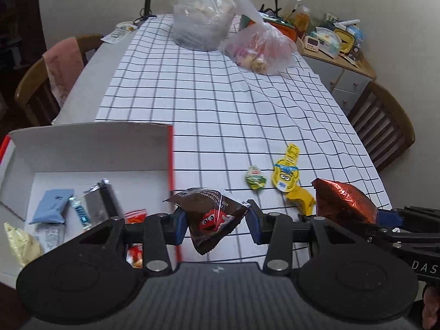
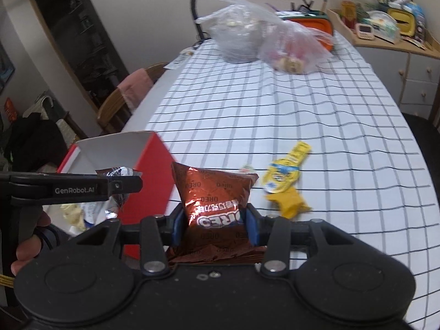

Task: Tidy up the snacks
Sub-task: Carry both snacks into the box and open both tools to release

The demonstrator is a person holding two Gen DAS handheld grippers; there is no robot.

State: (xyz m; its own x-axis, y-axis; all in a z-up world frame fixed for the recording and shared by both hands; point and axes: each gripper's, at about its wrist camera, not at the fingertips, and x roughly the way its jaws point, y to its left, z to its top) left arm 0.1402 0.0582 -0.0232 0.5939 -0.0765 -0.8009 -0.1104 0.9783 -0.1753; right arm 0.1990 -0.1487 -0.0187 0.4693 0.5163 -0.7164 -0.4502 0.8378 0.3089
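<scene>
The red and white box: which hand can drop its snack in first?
Probably the left. Its tool holds the brown candy packet right beside the cardboard box; the right tool, gripping the shiny Oreo bag, is farther away.

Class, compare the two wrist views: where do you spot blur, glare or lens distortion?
Left wrist view: the red box edge smears with motion blur; the tablecloth grid lines bow from the fisheye lens. Right wrist view: glare whitens the shiny cookie packet; the yellow wrappers look soft.
</scene>
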